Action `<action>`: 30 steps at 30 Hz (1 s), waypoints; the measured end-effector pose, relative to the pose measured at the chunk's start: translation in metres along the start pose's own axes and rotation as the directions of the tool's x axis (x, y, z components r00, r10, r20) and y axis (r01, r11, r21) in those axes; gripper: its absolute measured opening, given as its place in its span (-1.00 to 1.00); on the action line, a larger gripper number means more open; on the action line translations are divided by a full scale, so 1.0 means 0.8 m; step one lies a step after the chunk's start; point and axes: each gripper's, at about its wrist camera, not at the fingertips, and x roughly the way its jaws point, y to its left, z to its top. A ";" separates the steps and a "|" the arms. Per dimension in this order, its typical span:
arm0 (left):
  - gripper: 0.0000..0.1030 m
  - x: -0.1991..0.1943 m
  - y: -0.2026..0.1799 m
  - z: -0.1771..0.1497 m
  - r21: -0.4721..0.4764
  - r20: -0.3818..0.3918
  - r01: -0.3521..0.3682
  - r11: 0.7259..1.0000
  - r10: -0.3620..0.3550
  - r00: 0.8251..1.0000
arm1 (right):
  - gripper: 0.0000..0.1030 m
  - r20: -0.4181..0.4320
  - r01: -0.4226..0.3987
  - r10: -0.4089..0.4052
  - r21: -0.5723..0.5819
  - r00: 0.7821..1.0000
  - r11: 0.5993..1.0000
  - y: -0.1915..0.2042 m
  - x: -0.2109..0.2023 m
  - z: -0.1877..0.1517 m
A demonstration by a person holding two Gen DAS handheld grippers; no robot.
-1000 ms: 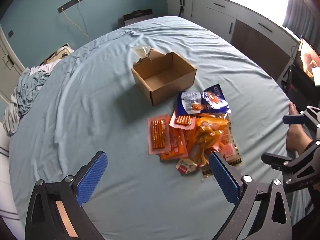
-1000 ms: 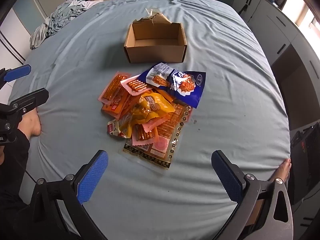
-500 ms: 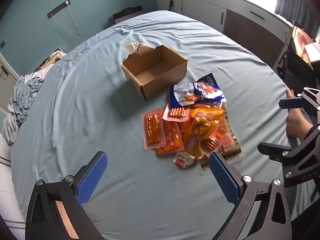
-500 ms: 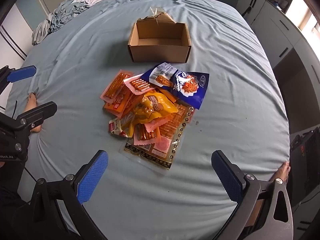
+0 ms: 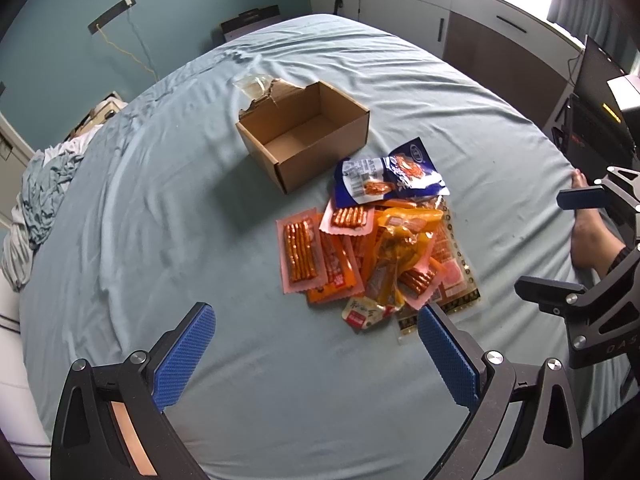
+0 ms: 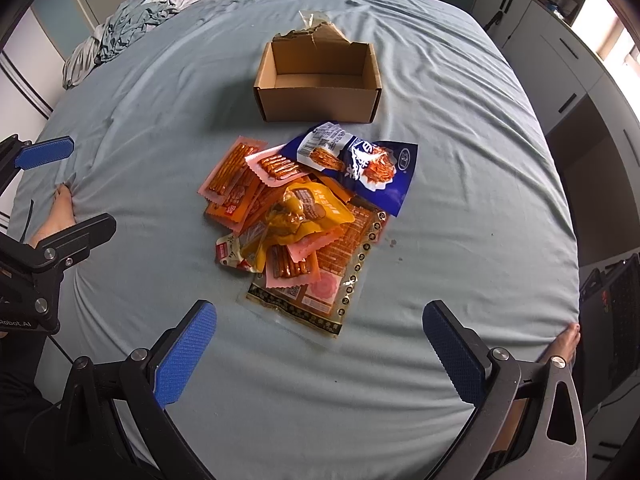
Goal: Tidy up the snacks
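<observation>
A pile of snack packets lies on a light blue bed sheet (image 5: 160, 240): a blue bag (image 5: 388, 176) (image 6: 372, 164), a yellow bag (image 5: 396, 248) (image 6: 304, 212), several pink and orange stick packets (image 5: 302, 256) (image 6: 232, 168), a large clear-edged pack (image 6: 316, 292) and a small white sachet (image 5: 362, 312). An open, empty cardboard box (image 5: 304, 136) (image 6: 318, 80) stands just beyond the pile. My left gripper (image 5: 316, 352) is open and empty, above the sheet on the near side of the pile. My right gripper (image 6: 320, 356) is open and empty, also short of the pile.
Crumpled bedding (image 6: 120, 36) lies at the bed's far left corner. White cabinets (image 5: 420, 12) and a desk with a monitor (image 5: 600, 76) stand beside the bed. A bare foot (image 5: 584, 236) rests at the bed's edge. A clear wrapper (image 6: 312, 20) lies behind the box.
Both grippers have drifted a little; the box and pile sit slightly differently in each view. Nothing was taken hold of. The snacks and box have not moved on the sheet.
</observation>
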 end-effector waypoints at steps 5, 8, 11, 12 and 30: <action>1.00 0.002 0.000 0.000 0.002 -0.006 -0.001 1.000 0.001 1.000 | 1.00 -0.001 0.001 -0.001 -0.002 1.000 1.000 0.000 0.000 0.000; 1.00 0.002 0.000 -0.001 0.002 -0.008 0.000 1.000 0.000 1.000 | 1.00 -0.004 0.003 -0.003 -0.005 1.000 1.000 0.000 0.001 0.000; 1.00 0.003 -0.001 -0.002 0.003 -0.010 0.004 1.000 -0.004 1.000 | 1.00 -0.005 0.002 -0.002 -0.004 1.000 1.000 0.001 0.001 0.000; 1.00 0.003 -0.001 -0.002 0.004 -0.011 0.003 1.000 -0.003 1.000 | 1.00 -0.006 0.002 -0.002 -0.005 1.000 1.000 0.001 0.001 -0.001; 1.00 0.008 -0.006 -0.006 0.008 -0.025 0.008 1.000 -0.008 1.000 | 1.00 -0.014 0.000 0.000 -0.003 1.000 1.000 0.000 0.004 -0.002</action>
